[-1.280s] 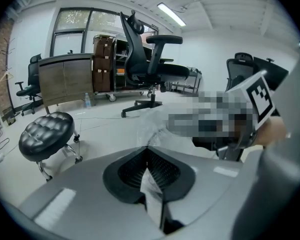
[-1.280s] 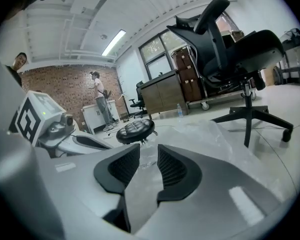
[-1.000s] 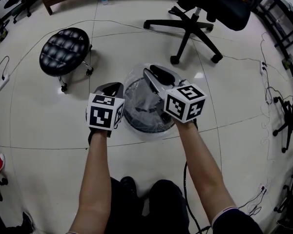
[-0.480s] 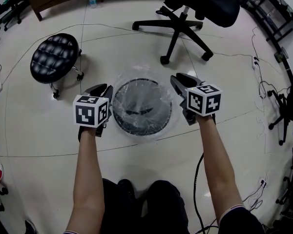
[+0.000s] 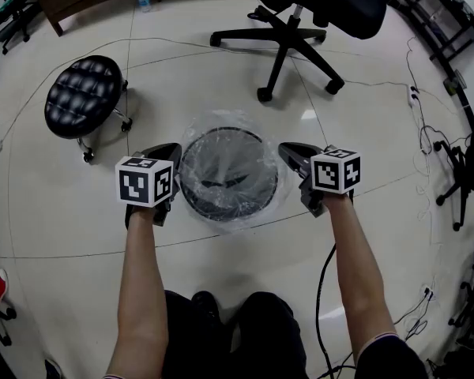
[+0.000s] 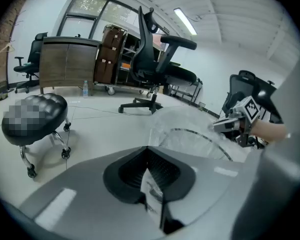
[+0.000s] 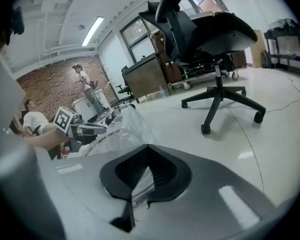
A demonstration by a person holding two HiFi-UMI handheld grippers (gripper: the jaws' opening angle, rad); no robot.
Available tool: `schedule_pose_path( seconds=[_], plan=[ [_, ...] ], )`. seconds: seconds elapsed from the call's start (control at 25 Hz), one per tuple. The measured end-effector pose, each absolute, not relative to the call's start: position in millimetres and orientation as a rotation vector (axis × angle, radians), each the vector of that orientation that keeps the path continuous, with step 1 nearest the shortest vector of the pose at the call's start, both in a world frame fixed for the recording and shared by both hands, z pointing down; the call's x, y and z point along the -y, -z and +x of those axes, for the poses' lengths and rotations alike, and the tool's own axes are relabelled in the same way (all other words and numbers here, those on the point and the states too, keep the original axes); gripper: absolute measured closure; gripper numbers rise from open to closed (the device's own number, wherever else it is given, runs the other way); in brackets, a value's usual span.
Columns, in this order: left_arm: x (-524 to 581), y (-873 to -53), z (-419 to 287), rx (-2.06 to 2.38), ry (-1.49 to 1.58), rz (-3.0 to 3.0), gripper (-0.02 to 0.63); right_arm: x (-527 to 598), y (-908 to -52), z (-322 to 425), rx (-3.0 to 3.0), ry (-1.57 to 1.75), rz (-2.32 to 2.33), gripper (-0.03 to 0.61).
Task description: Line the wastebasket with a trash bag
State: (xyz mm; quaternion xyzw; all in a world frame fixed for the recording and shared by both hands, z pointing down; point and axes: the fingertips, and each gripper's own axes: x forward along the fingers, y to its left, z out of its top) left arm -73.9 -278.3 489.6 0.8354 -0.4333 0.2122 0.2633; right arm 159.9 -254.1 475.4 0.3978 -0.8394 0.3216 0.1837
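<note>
Basket (image 5: 229,130) between the tools, bag (image 5: 231,168) in and draped over the rim. Left gripper (image 5: 171,149), right gripper (image 5: 289,150) — each just clamped onto film — likely only snugging left.

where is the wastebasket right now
Head view, centre floor: the wastebasket sits between the left gripper and right gripper, both pinching its trash bag.

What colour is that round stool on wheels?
The stool is black, button-tufted; head view shows it best.
</note>
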Motion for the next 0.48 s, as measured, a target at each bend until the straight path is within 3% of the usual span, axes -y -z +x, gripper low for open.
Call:
schedule_pose_path(
  seconds=[0.48],
  plan=[
    [281.5,-523.0,-87.2,1.219,-0.654,2.187,0.601,272.8,-524.9,172.2,2.3,-0.969,1.173,0.577]
  ],
)
